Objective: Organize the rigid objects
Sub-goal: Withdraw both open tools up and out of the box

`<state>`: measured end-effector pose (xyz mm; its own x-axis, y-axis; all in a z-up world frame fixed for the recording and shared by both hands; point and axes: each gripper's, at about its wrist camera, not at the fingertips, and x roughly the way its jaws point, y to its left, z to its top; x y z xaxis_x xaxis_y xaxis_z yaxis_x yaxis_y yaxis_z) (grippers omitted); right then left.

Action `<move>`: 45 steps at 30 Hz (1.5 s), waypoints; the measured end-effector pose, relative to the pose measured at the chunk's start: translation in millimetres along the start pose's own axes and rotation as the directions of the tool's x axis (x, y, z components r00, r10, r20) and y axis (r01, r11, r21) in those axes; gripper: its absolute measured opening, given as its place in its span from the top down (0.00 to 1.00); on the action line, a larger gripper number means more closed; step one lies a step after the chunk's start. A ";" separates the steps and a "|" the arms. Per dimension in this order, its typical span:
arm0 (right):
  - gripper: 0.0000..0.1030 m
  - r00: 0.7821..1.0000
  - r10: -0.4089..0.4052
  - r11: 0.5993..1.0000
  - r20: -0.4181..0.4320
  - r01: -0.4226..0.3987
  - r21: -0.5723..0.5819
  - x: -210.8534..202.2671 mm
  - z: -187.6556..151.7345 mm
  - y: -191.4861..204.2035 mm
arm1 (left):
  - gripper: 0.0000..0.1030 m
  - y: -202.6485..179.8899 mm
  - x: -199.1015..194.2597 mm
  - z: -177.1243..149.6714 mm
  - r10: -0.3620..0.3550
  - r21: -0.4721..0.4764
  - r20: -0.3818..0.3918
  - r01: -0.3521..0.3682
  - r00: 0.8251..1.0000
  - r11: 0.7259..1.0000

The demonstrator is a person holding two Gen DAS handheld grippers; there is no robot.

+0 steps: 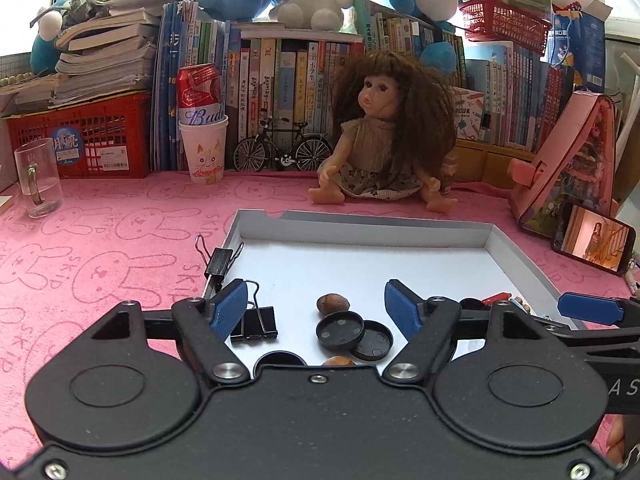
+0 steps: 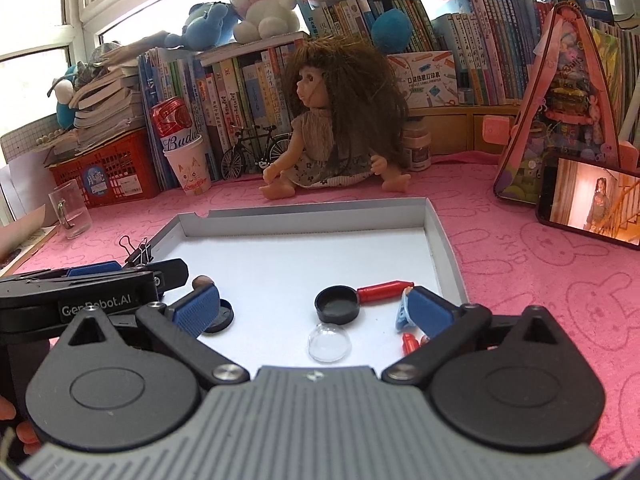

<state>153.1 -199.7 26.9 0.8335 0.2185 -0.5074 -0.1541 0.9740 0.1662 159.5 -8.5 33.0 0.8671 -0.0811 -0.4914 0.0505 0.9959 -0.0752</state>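
Jaws apart, empty, tilted over tray [image 1: 516, 252]

The cloth [image 1: 120, 240] was pink with a faint rabbit outline pattern. The tray [image 2: 440, 232] was white inside with grey walls. Black caps [image 1: 340, 328], a black binder clip [image 1: 256, 322], brown nuts [image 1: 333, 303] and a red crayon [image 2: 384, 290] lay within.
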 end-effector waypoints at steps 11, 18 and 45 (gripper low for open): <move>0.00 1.000 0.011 0.999 0.027 -0.010 -0.031 -18.5 -2.7 7.5 | 0.28 2.0 -21.6 -2.5 0.004 0.011 0.003 -0.004 1.000 1.000; 0.00 0.999 0.009 0.999 0.036 -0.007 -0.040 -29.4 -4.9 12.2 | 0.28 3.3 -34.0 -5.4 0.009 0.007 0.005 -0.009 1.000 1.000; 0.00 1.000 -0.004 0.997 0.024 0.006 -0.070 -46.2 -24.3 17.3 | 0.20 14.9 -49.0 -33.4 0.044 0.002 -0.016 -0.044 0.999 0.999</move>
<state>99.1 -191.5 32.7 0.8465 0.2126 -0.4881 -0.1860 0.9771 0.1031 101.1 9.0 27.0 0.8607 -0.0382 -0.5077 0.0135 0.9985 -0.0522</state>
